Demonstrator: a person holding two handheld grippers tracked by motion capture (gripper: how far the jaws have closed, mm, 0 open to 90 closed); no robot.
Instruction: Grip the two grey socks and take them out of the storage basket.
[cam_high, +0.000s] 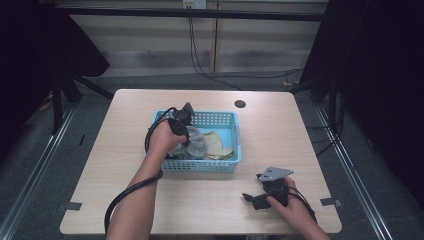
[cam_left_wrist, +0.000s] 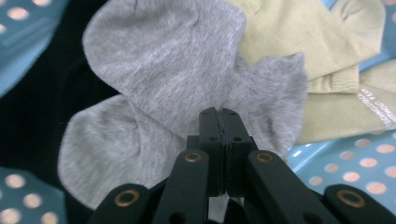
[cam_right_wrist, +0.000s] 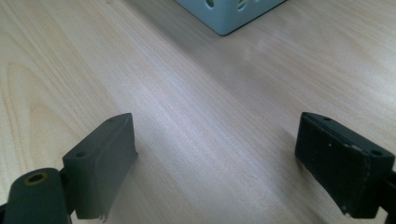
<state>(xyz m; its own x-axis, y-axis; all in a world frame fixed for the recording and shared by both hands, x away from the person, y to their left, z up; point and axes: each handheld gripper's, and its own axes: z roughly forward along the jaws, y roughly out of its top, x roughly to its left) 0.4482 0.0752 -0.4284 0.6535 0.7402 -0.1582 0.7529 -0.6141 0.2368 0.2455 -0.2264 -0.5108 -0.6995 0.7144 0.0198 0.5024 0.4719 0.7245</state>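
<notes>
A pale wooden table (cam_high: 210, 200) carries a perforated blue basket (cam_high: 210, 165) near its middle.

Even overhead light brightens the table (cam_high: 210, 200); the room's sides fall dark. Up close, the basket (cam_right_wrist: 229, 14) corner blurs softly.

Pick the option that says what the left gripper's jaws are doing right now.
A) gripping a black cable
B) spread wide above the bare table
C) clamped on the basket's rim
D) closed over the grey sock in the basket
D: in the left gripper view the left gripper has its jaws pressed together over the grey sock, inside the blue basket.
</notes>
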